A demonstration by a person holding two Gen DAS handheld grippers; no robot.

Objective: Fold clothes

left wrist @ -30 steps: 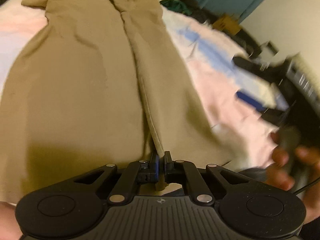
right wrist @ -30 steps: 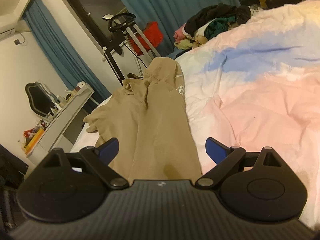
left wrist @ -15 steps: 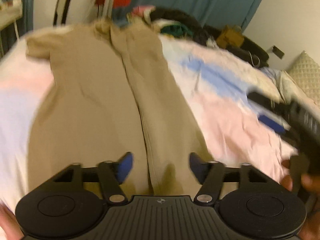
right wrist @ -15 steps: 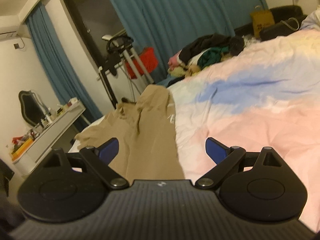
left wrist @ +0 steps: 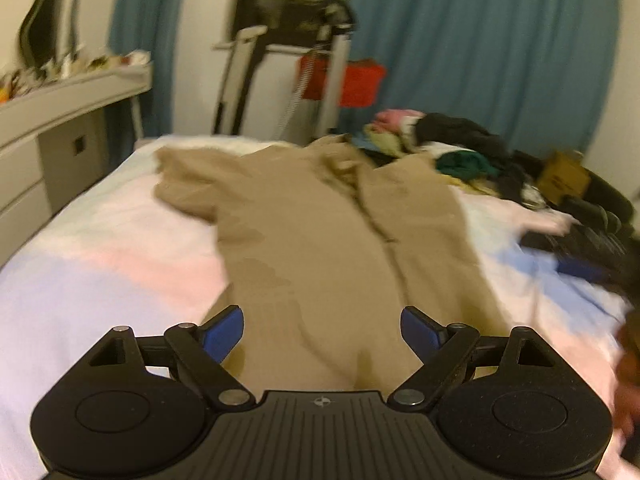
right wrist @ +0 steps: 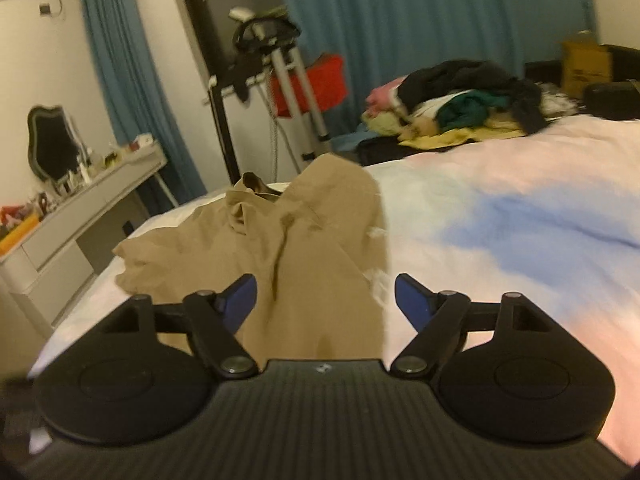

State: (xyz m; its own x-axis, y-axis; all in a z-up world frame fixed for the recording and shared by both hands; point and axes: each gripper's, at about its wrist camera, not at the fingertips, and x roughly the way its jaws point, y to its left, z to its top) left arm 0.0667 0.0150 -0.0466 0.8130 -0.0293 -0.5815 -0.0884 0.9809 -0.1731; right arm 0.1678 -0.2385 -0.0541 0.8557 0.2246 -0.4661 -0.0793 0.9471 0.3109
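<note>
A tan short-sleeved shirt point(left wrist: 320, 248) lies on the bed, its right side folded over lengthwise; it also shows in the right wrist view point(right wrist: 296, 256). My left gripper point(left wrist: 322, 330) is open and empty, above the shirt's near hem. My right gripper point(right wrist: 325, 300) is open and empty, above the shirt's near right part. The right gripper also appears blurred at the right edge of the left wrist view point(left wrist: 584, 256).
The bed has a pink, white and blue sheet point(right wrist: 520, 216). A pile of clothes point(right wrist: 460, 108) lies at the far end of the bed. A white dresser point(right wrist: 80, 208) stands on the left. A stand with a red bag point(right wrist: 312, 80) and blue curtains are behind.
My left gripper let go of the shirt's folded edge, opened wide and lifted back. Both views have tilted up toward the room. The right gripper stayed open.
</note>
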